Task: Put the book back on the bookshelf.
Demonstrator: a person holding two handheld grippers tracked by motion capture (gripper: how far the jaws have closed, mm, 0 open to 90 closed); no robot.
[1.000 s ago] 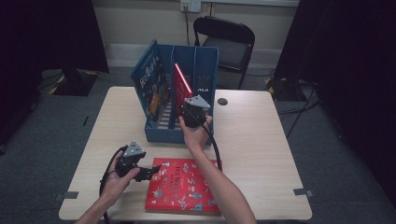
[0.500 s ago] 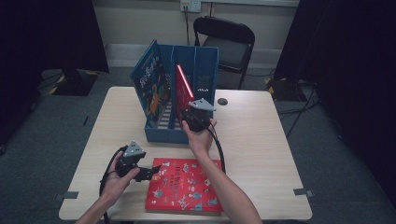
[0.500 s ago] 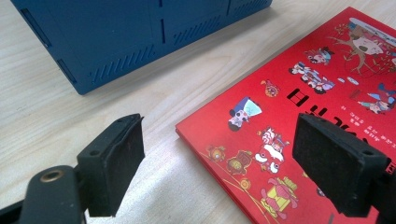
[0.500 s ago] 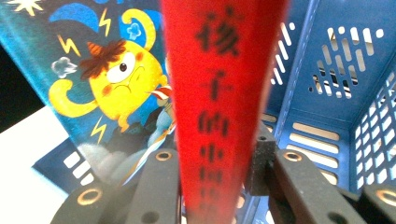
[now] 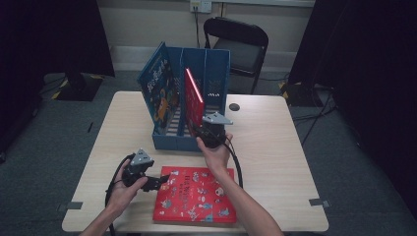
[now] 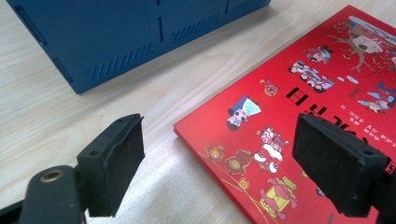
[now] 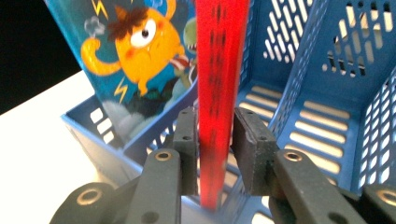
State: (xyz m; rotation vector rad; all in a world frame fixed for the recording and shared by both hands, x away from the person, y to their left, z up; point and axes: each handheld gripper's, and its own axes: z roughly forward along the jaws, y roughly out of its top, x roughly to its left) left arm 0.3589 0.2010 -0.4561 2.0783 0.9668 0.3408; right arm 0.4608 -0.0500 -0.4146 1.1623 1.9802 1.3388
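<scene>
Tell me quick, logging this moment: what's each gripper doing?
Left gripper: open, holding nothing, by the flat red picture book.
Right gripper: jaws around the upright red book, just eased apart.

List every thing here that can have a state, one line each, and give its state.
Left gripper: open, over the corner of the flat book.
Right gripper: jaws just opened slightly, upright book between them.
Upright red book: standing in the rack.
Flat red book: lying closed.
Blue rack: upright.
</scene>
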